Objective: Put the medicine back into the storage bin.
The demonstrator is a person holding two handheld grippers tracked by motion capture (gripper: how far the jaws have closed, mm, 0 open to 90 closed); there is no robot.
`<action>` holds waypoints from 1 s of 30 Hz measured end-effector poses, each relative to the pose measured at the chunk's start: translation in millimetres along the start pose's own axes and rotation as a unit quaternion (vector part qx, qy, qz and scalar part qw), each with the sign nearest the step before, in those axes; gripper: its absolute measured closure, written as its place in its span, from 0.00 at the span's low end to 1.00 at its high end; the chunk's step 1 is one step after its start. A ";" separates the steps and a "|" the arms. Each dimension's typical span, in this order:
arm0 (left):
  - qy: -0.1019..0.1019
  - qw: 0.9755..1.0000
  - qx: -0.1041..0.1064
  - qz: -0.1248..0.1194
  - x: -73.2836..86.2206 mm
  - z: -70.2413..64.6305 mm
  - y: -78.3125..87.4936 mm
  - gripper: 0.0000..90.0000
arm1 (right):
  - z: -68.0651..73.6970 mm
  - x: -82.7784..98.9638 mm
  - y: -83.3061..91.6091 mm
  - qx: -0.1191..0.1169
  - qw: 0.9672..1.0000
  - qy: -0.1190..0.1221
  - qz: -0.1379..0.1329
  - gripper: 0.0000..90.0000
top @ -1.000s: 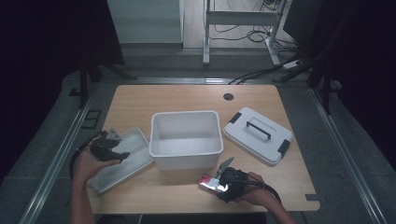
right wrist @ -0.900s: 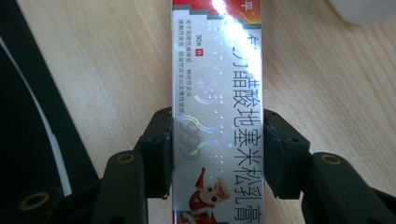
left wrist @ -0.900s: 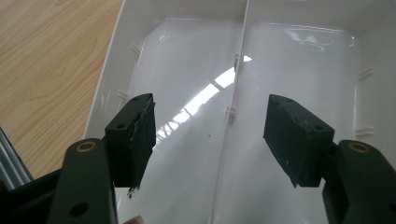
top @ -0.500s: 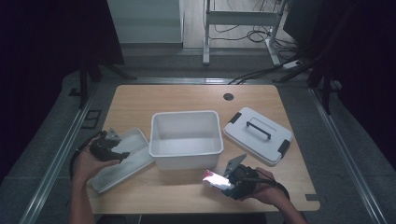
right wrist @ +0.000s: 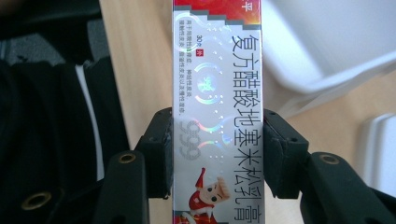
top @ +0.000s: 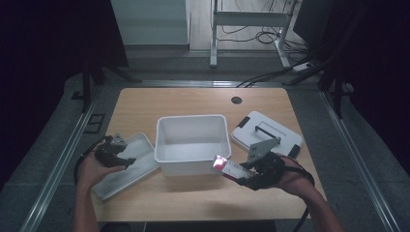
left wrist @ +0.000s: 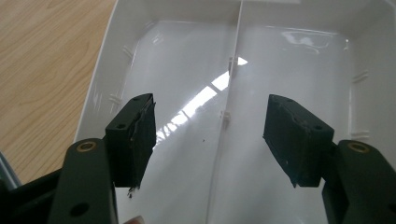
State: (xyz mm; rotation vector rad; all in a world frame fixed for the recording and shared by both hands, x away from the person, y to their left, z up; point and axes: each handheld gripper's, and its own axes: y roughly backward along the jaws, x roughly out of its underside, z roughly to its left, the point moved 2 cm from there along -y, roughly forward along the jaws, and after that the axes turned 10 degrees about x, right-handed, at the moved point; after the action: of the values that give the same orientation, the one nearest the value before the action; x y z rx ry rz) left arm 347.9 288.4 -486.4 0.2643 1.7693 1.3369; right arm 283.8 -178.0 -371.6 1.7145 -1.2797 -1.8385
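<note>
My right gripper [right wrist: 217, 140], jaws just narrowed, clamped a silver carton [right wrist: 217, 93] above the table's [top: 193, 198] near edge; both ends were cropped, "999" and Chinese print legible. My left gripper [left wrist: 211, 140] gaped, empty, over a white tray [left wrist: 289, 70].

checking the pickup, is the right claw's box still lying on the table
No, the right claw grips the silver box by its sides, held up beside the white bin.

A deep white plastic tub [top: 191, 143] sits mid-way on the light wooden desk [top: 159, 101]; a flat white lid with a dark handle [top: 267, 134] lies just right of it.
</note>
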 end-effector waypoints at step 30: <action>-0.003 1.000 0.004 0.003 2.0 1.0 1.1 0.38 | -71.4 -91.1 -30.7 0.025 0.998 0.050 0.011 0.57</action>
State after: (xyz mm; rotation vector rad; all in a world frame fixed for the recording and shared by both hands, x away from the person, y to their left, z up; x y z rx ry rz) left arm 347.2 290.7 -486.5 0.2784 1.7698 1.3316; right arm 380.2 -121.0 -329.1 1.7882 -1.3081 -1.6993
